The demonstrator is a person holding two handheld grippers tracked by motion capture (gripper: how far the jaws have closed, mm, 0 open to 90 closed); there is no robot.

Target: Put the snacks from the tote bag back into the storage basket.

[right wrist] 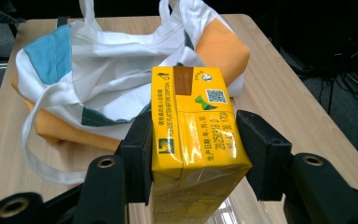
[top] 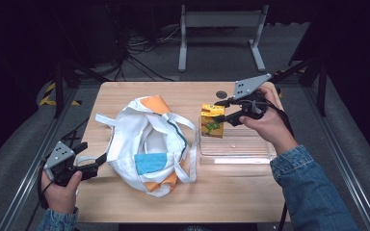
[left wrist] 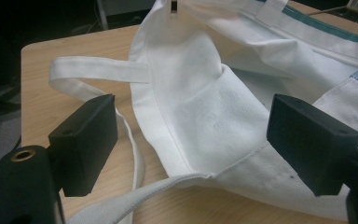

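A yellow drink carton (top: 211,126) stands upright at the far left corner of a clear plastic tray (top: 241,154). My right gripper (top: 218,111) is shut on the carton's upper part; in the right gripper view both jaws press the sides of the carton (right wrist: 191,107). A white tote bag (top: 144,139) with orange and blue patches lies crumpled left of the tray. At the table's near left my left gripper (top: 92,158) stands open at the bag's edge. In the left gripper view the white cloth (left wrist: 200,93) lies between its wide-apart jaws, untouched.
The bag's loose strap (left wrist: 93,70) loops over the wooden table (top: 125,202) toward the left edge. A small round fitting (top: 221,94) sits in the tabletop behind the carton. Beyond the table, a white metal stand (top: 221,19) and cables (top: 139,53) are on the floor.
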